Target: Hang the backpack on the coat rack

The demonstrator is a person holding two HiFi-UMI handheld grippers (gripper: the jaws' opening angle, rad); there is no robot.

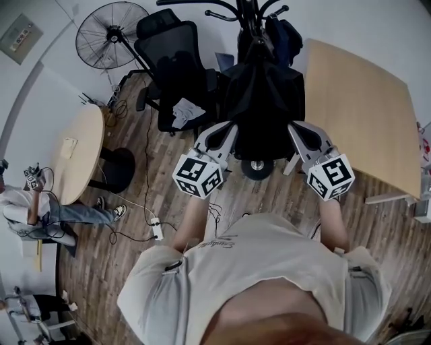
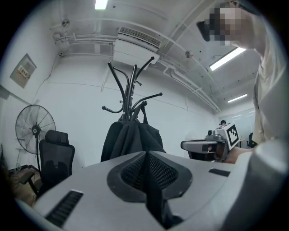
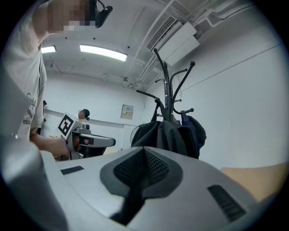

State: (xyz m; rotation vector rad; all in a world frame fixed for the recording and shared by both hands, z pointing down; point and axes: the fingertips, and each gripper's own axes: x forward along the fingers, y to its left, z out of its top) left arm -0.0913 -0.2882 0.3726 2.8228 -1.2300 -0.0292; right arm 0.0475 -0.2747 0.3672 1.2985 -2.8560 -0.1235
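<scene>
Though partly hidden — coat rack [image 2: 130,100] behind backpack [image 2: 131,140]

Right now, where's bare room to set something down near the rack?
Free: rectangular table right of the coat rack, top bare; round table at left, mostly bare. Crowded: office chair beside the rack, cables on the floor.

You face a black backpack [image 1: 262,101] on a black coat rack [image 1: 250,20]; on the rack's far side, a navy bag [image 1: 286,37]; left of the rack, a black chair [image 1: 172,74] and a black fan [image 1: 111,34]; right of it, a pale wood table [image 1: 357,114]; beneath it, a brown plank floor [image 1: 269,195]; your grey left gripper [image 1: 222,135] and grey right gripper [image 1: 300,135] show black-and-white square markers; your shirt [image 1: 269,263] is off-white.
</scene>
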